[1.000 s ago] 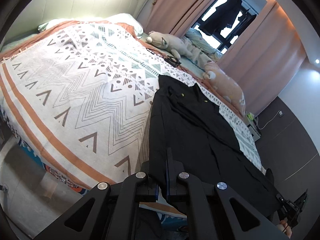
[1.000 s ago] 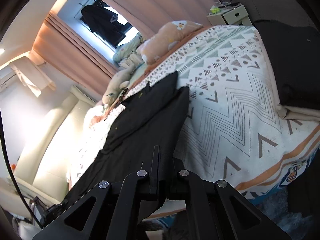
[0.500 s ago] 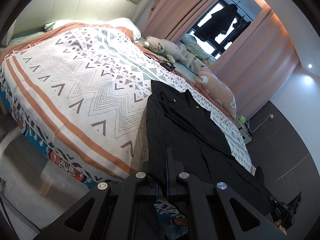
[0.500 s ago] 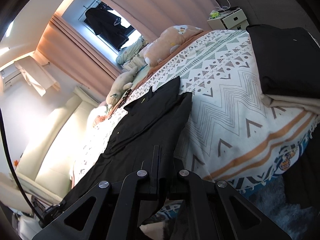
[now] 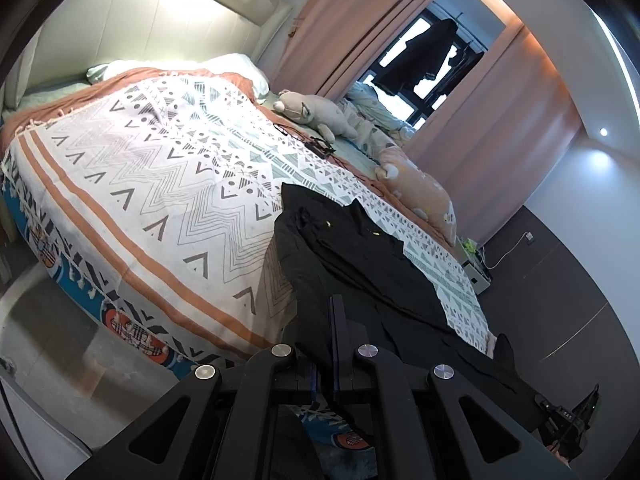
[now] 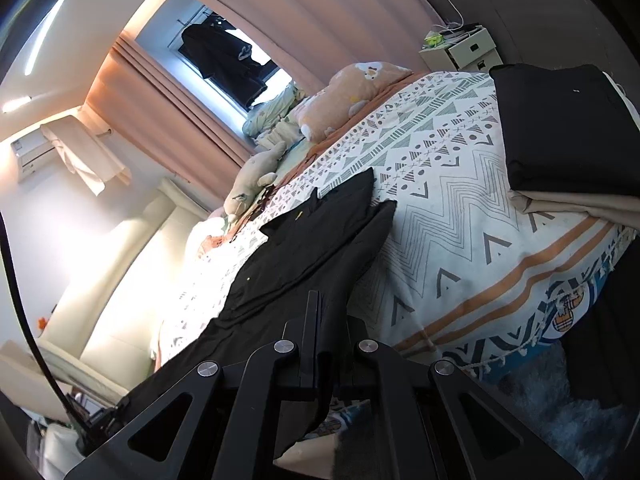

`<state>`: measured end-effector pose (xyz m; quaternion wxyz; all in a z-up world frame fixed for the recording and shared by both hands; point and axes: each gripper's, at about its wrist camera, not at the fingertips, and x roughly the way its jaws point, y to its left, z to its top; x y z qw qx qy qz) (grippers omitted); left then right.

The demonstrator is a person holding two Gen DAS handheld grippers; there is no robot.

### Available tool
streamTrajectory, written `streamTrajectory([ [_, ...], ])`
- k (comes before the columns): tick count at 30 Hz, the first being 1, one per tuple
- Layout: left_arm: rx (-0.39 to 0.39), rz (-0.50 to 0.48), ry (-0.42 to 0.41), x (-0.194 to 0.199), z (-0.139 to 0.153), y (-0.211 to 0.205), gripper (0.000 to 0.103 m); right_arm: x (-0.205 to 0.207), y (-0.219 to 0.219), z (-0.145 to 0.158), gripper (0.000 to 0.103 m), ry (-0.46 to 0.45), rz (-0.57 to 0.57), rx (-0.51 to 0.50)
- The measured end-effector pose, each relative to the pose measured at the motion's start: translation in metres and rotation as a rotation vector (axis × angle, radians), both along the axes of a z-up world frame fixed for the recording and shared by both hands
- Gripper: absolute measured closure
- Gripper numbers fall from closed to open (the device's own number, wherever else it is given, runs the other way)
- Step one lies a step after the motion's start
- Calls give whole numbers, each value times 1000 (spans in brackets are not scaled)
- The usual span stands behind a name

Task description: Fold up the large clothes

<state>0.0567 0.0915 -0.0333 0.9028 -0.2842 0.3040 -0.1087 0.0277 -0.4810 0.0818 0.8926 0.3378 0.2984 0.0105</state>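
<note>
A long black garment (image 5: 360,264) with small gold buttons lies stretched over the patterned bedspread (image 5: 160,184), its lower end hanging past the bed's near edge. My left gripper (image 5: 334,312) is shut on one corner of that hem. In the right wrist view the same black garment (image 6: 304,248) runs away from me across the bedspread (image 6: 440,216), and my right gripper (image 6: 318,308) is shut on the other hem corner. The other gripper (image 5: 568,420) shows at the lower right of the left wrist view, holding the stretched hem.
A stack of folded clothes, black on beige (image 6: 568,136), sits on the bed's right corner. Plush toys (image 5: 320,114) and a pink cushion (image 5: 420,192) lie along the far side. A nightstand (image 6: 460,50), curtains (image 5: 344,28) and grey floor (image 5: 52,340) surround the bed.
Both grippers have drawn back from the bed and risen a little, pulling the garment's hem toward the near edge. More of the bed's side and the floor shows now.
</note>
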Motion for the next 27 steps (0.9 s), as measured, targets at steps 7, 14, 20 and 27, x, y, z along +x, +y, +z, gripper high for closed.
streamTrajectory([
  [7, 1, -2, -20, 14, 8, -3, 99, 18, -2, 8, 99, -13, 14, -24],
  [14, 6, 25, -48, 41, 23, -9, 99, 56, -5, 15, 99, -30, 30, -46],
  [20, 7, 56, -61, 78, 39, -15, 99, 95, -17, 22, 99, -34, 23, -49],
  [27, 28, 50, -81, 131, 61, -28, 99, 141, -33, 25, 99, -41, -4, -15],
])
